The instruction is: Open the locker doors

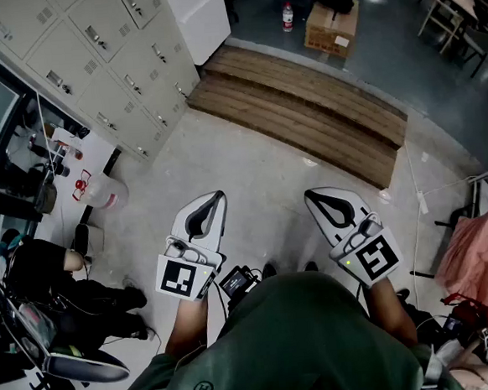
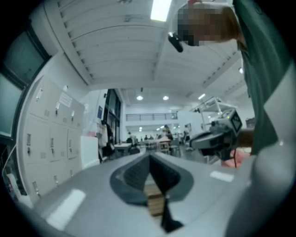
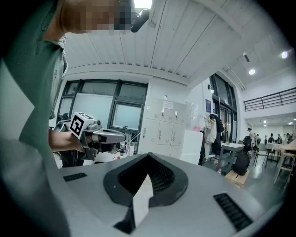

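Two claws, both with jaws closed tip to tip and holding nothing. The left claw [image 1: 217,198] and right claw [image 1: 310,196] hang side by side over bare floor [image 1: 259,168], with open room ahead of both. One bank of lockers [image 1: 107,58] stands along the floor's far left edge, its doors shut, well apart from the left claw and farther from the right. One wooden platform [image 1: 305,109] crosses the far side. Beyond it are one cardboard box [image 1: 330,27] and one bottle [image 1: 288,16]. One seated person [image 1: 57,280] crowds the left edge.
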Demonstrator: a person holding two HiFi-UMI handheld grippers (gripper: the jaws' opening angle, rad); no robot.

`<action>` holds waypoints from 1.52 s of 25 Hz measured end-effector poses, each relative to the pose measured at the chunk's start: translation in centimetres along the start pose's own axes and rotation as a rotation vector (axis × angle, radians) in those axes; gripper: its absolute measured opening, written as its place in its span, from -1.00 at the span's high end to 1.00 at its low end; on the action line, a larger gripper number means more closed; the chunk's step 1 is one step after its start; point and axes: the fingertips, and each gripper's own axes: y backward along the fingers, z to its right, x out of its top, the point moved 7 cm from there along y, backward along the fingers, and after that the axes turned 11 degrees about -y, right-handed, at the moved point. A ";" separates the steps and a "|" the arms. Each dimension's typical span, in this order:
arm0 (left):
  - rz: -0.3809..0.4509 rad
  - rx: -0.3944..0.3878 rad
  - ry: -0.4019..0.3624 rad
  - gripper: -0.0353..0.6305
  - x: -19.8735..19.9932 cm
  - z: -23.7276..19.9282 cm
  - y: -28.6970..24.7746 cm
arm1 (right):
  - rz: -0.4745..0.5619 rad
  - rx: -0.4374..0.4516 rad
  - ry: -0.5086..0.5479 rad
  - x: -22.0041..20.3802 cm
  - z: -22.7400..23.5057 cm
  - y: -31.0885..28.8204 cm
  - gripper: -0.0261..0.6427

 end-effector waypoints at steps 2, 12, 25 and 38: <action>0.002 0.001 0.001 0.89 -0.1 -0.3 0.2 | 0.004 -0.001 0.000 0.1 -0.2 -0.3 0.91; 0.017 0.008 -0.004 0.89 -0.9 -3.1 1.2 | 0.007 -0.017 0.003 0.3 -1.2 -2.7 0.91; -0.021 0.011 -0.007 0.89 -2.2 -5.8 -1.9 | 0.041 0.002 -0.057 0.6 2.0 -6.1 0.91; -0.097 0.151 -0.022 0.89 -2.1 -9.4 -12.9 | 0.044 0.143 -0.065 1.9 14.9 -12.3 0.91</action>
